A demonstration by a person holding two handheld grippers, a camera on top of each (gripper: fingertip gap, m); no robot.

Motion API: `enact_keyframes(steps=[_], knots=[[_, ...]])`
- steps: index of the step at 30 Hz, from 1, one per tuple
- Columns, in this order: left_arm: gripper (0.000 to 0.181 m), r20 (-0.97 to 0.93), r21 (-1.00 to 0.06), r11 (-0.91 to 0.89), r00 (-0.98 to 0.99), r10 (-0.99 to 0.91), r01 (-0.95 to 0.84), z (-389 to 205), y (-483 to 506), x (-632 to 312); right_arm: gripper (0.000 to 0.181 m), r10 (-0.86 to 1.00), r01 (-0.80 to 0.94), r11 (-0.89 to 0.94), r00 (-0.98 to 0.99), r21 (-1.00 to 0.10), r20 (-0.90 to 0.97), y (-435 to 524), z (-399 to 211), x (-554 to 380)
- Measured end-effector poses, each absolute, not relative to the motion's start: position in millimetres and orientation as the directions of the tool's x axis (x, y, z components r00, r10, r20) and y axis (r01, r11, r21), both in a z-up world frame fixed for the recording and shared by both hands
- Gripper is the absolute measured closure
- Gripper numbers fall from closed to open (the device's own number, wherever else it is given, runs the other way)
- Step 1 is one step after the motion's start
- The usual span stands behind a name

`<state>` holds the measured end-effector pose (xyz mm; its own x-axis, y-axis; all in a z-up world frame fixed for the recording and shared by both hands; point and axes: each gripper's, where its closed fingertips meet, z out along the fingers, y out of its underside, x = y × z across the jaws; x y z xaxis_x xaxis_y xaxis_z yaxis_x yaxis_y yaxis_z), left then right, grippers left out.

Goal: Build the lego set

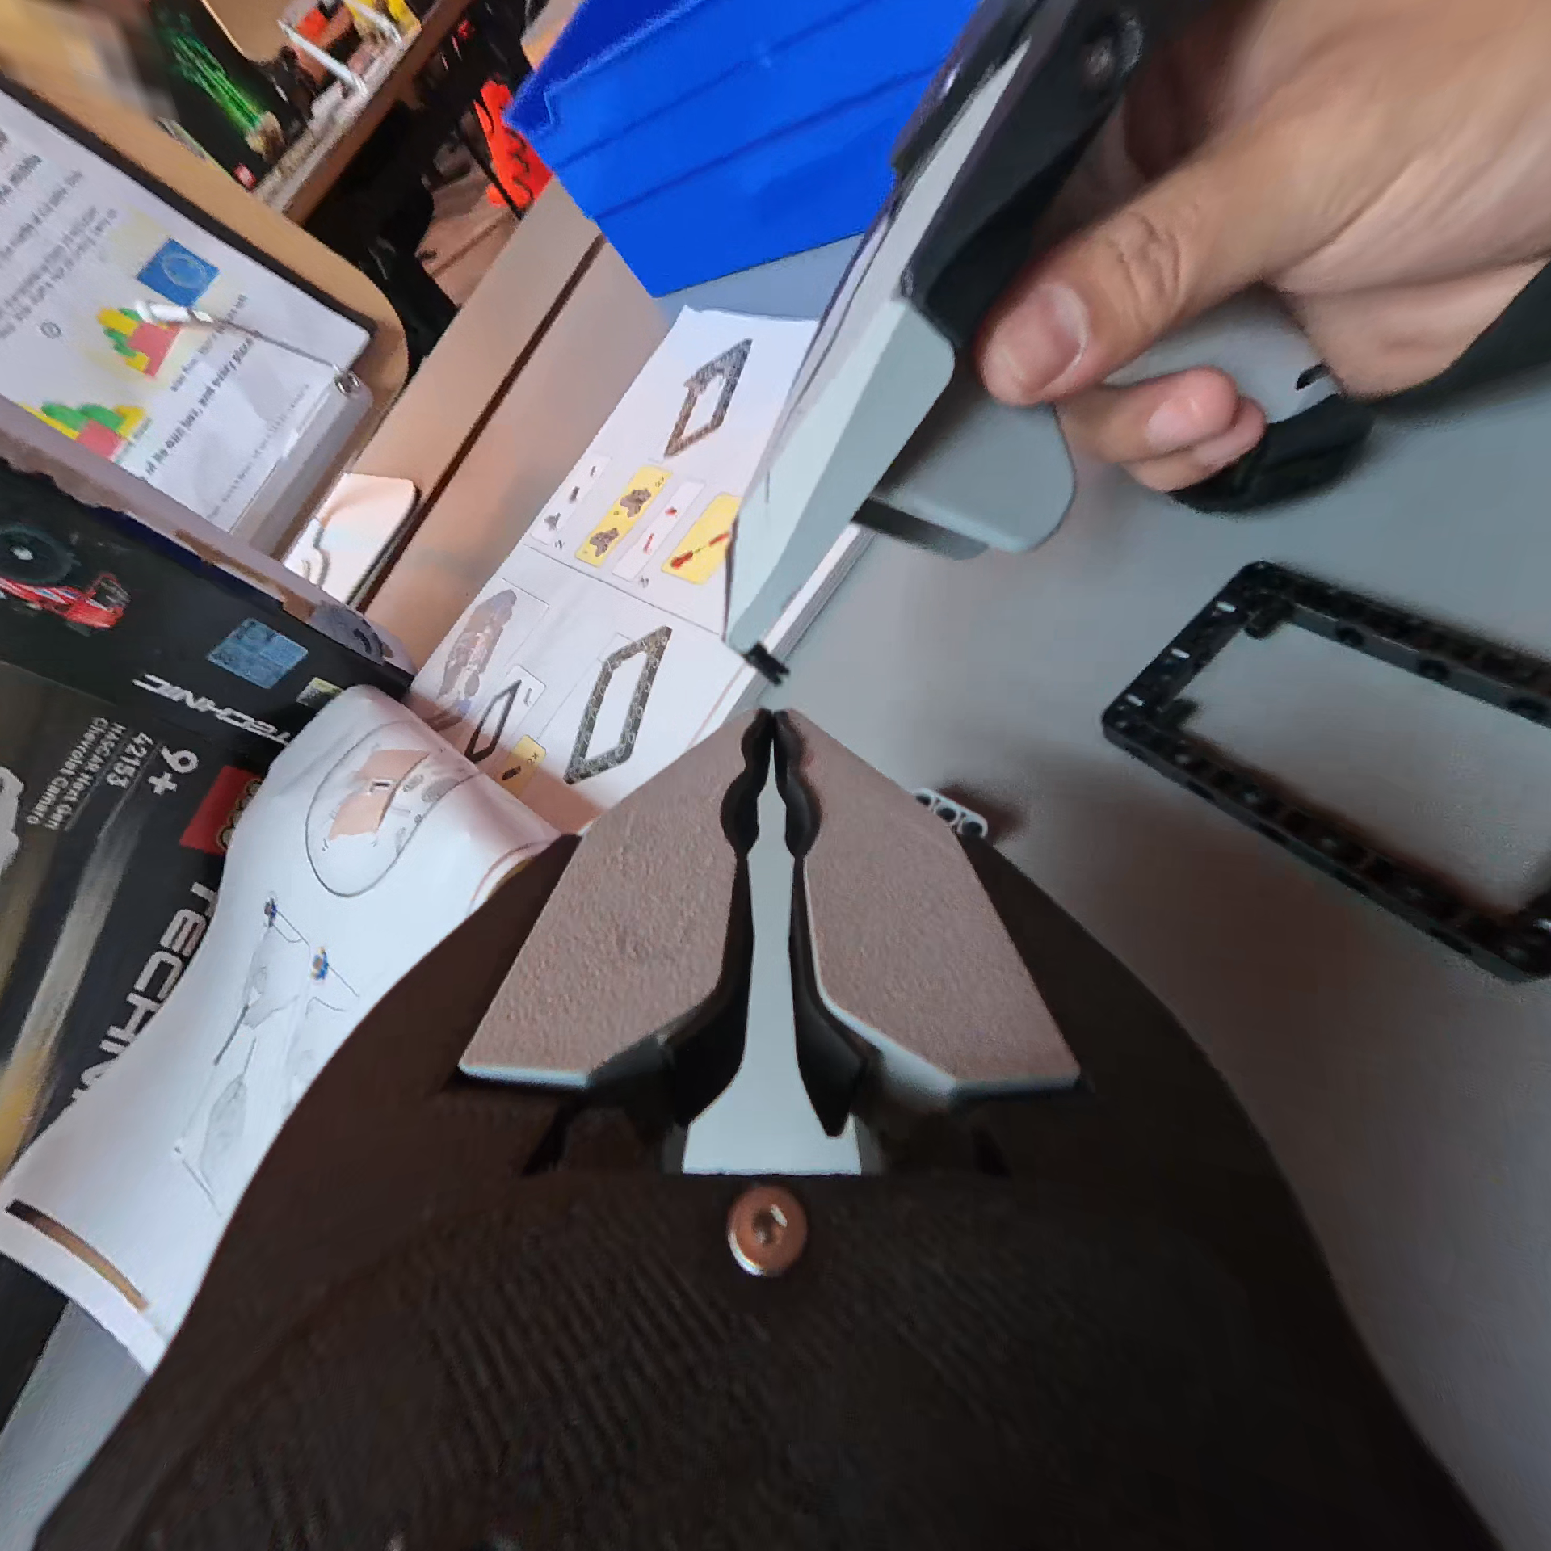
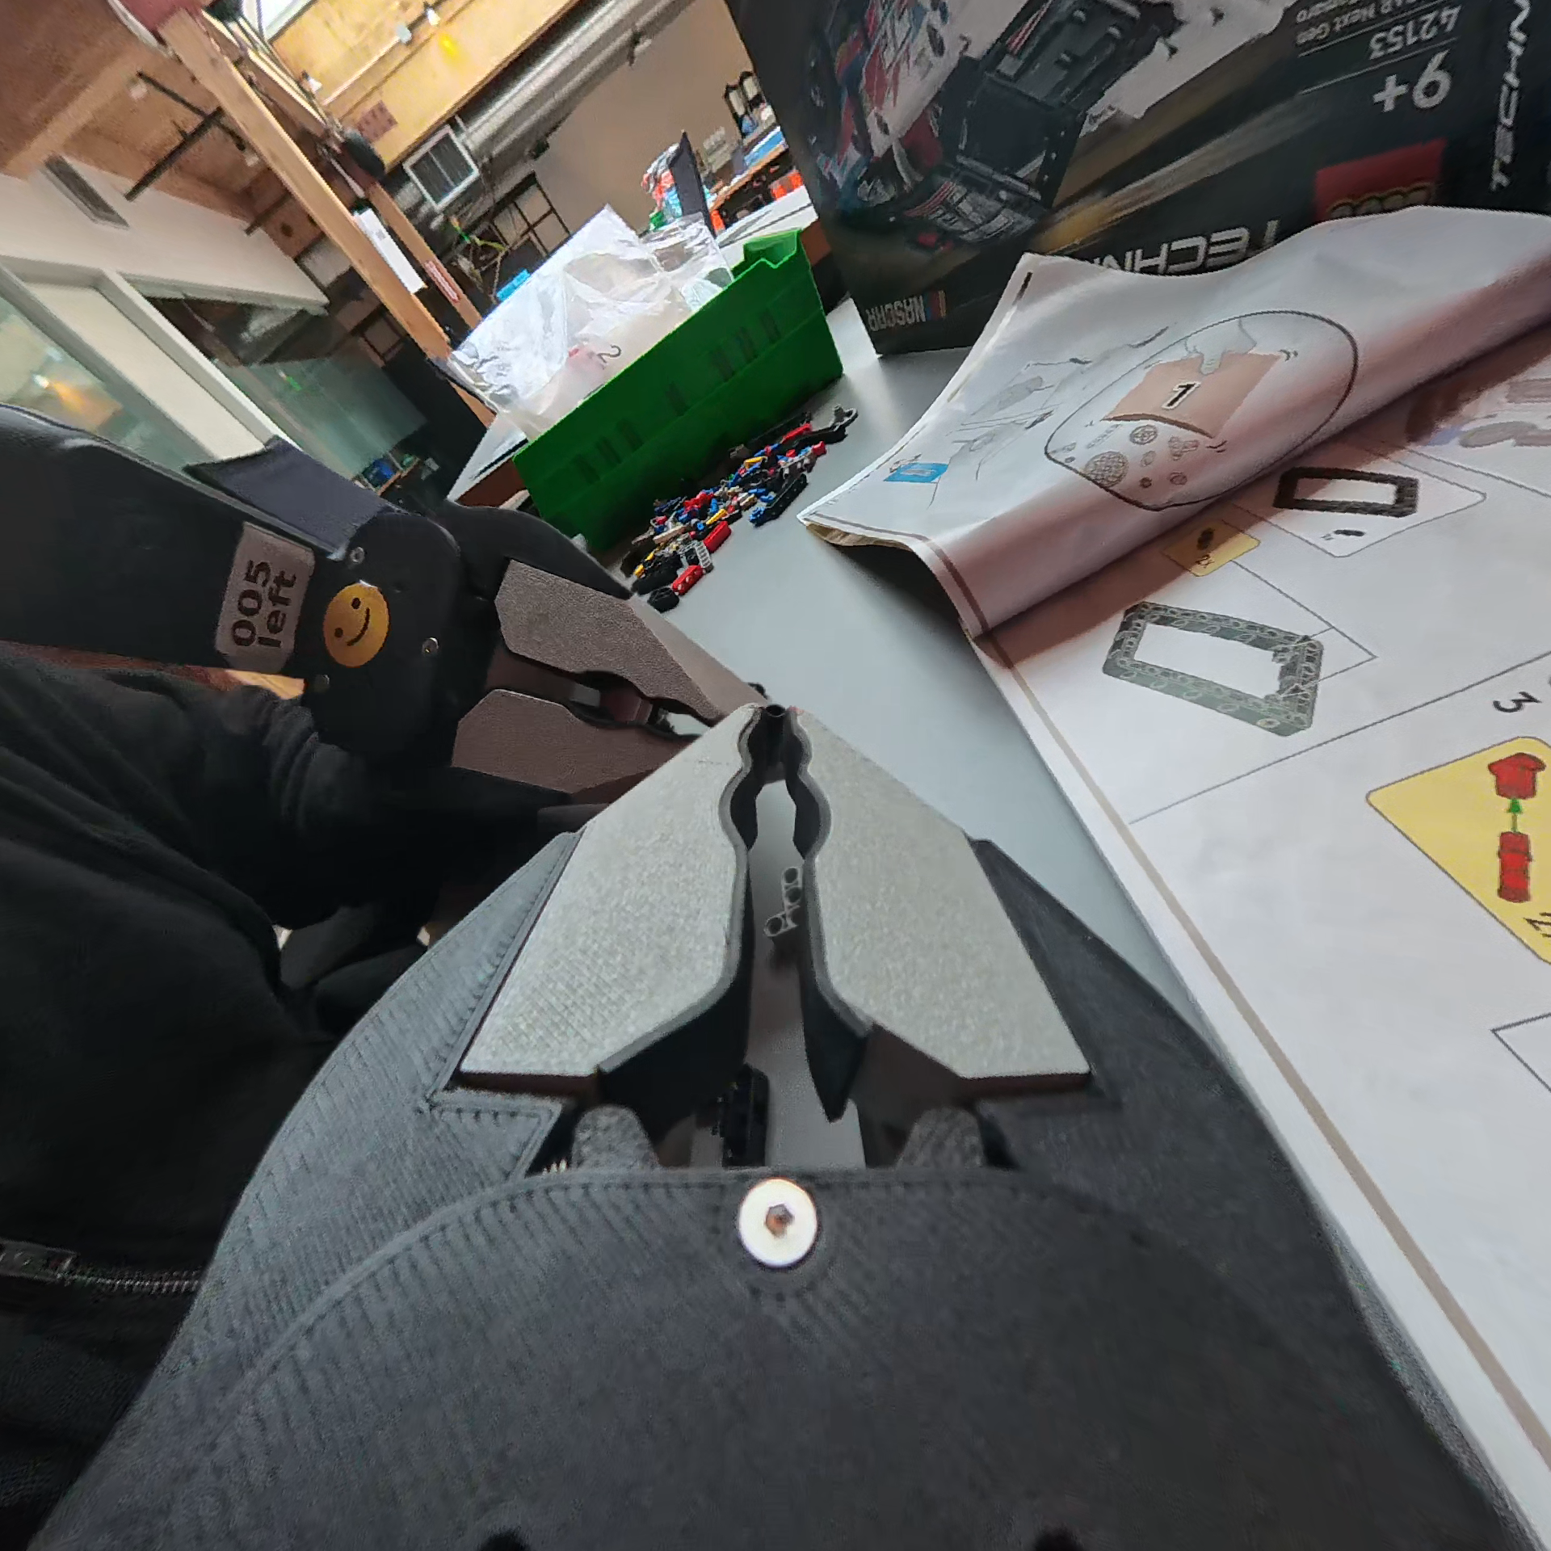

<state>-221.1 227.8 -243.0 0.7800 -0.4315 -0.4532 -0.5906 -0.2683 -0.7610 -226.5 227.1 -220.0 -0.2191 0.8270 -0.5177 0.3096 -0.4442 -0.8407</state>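
Note:
My right gripper [image 2: 776, 723] is shut on a small black pin [image 2: 774, 720] at its tips. In the left wrist view it [image 1: 759, 663] comes in from the upper right, held by a bare hand [image 1: 1259, 252], with the pin [image 1: 768, 665] just above my left gripper's tips. My left gripper [image 1: 773, 723] is shut with nothing visible between its tips; in the right wrist view it [image 2: 705, 712] sits tip to tip with the right one. A black rectangular frame [image 1: 1343, 755] lies on the grey table to the right. A small light-grey beam [image 1: 948, 810] lies beside my left fingers.
An open instruction booklet [image 2: 1259, 755] lies beside the set's dark box [image 2: 1091, 168]. A pile of loose coloured pieces [image 2: 730, 503] lies by a green bin [image 2: 697, 403] holding plastic bags. A blue bin [image 1: 738, 134] stands at the back. A dark sleeve [image 2: 126, 839] is at left. My left and right fingertips are right by each other.

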Motion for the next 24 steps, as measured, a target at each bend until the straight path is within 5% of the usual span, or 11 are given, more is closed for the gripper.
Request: enact_keyframes(steps=[7, 14, 24], knots=[[0.16, -0.286, -0.846, -0.312, 0.862, -0.419, -0.433, -241, 234, -217, 0.181, 0.83, 0.268, -0.47, -0.192, -0.841, -0.524, 234, -218, -227], [0.177, -0.199, -0.892, -0.316, 0.907, -0.37, -0.325, -230, 241, -216, 0.181, 0.864, 0.189, -0.452, -0.149, -0.872, -0.481, 237, -211, -229], [0.177, -0.116, -0.927, -0.299, 0.932, -0.342, -0.225, -219, 246, -218, 0.181, 0.925, 0.112, -0.357, -0.091, -0.927, -0.368, 235, -201, -230]])
